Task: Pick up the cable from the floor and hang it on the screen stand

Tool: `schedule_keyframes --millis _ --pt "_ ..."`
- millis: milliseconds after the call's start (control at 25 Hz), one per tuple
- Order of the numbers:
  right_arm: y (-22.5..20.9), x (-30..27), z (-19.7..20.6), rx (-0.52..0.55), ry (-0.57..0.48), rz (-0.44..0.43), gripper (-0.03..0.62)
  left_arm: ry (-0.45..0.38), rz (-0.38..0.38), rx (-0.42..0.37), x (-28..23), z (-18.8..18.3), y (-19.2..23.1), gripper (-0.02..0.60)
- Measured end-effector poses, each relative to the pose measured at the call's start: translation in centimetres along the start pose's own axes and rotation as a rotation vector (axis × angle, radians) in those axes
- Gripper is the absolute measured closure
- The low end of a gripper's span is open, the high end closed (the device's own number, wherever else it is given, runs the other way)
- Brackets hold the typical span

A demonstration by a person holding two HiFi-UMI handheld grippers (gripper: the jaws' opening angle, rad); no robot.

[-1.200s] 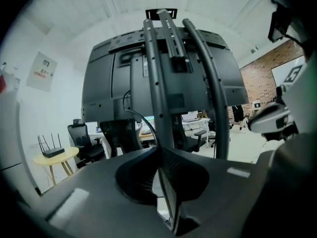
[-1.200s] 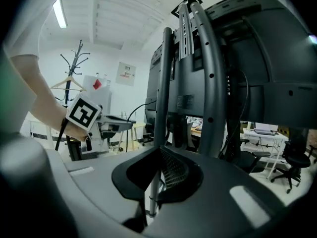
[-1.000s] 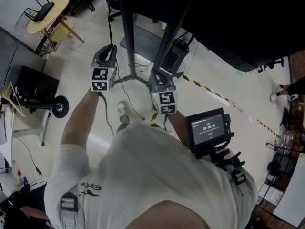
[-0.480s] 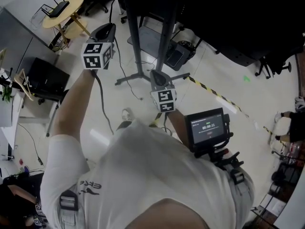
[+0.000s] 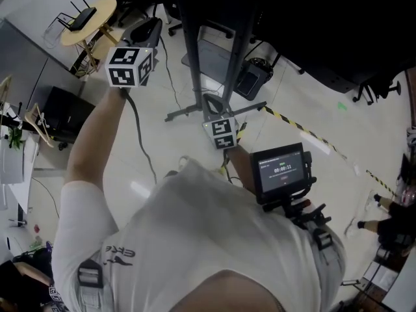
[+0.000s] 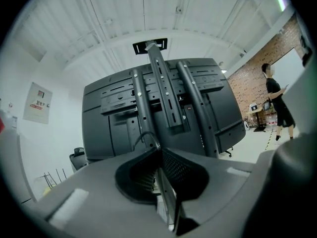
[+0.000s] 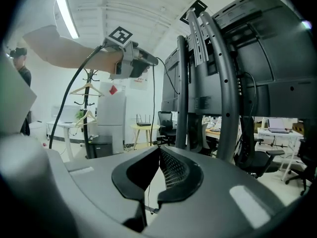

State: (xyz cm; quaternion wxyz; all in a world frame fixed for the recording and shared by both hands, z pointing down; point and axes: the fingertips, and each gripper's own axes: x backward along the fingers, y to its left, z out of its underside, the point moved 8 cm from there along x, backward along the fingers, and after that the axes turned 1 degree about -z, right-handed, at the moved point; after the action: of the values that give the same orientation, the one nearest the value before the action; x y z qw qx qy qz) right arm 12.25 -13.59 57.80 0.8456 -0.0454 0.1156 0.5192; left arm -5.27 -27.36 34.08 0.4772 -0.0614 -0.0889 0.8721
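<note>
The left claw (image 6: 159,150) is pinching the cable (image 6: 145,136) between nearly closed jaws. A small loop of it is arching above the tips, and the claw is facing the back of the screen stand (image 6: 159,78) among its uprights. The step in hand is judged to be the carry to the stand. The grip is best kept firm while the loop is being brought over a bracket or upright, with release coming only once the cable's weight is resting on the metal, since so thin a line is likely to slip off a smooth tube. The right claw (image 7: 159,148) is sitting lower with its jaws together; whether the thin line showing beneath them is caught there cannot be told. The cable is showing as thin, black and limp, hanging in a slack line from the left claw toward the floor (image 5: 312,103) beside the stand's base.
</note>
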Motion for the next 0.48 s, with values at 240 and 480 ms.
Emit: schedule_keyframes --millis 240,480 --pt "2.3 -5.1 -1.2 0.036 0.007 -0.01 0.571 -0.076 0.011 -0.021 -0.8 -2.4 5.7 0.557" --pt "2.0 -6.9 -1.3 0.055 0.035 -0.031 0.543 -0.113 0.019 -0.004 -2.5 -6.2 7.7 0.555"
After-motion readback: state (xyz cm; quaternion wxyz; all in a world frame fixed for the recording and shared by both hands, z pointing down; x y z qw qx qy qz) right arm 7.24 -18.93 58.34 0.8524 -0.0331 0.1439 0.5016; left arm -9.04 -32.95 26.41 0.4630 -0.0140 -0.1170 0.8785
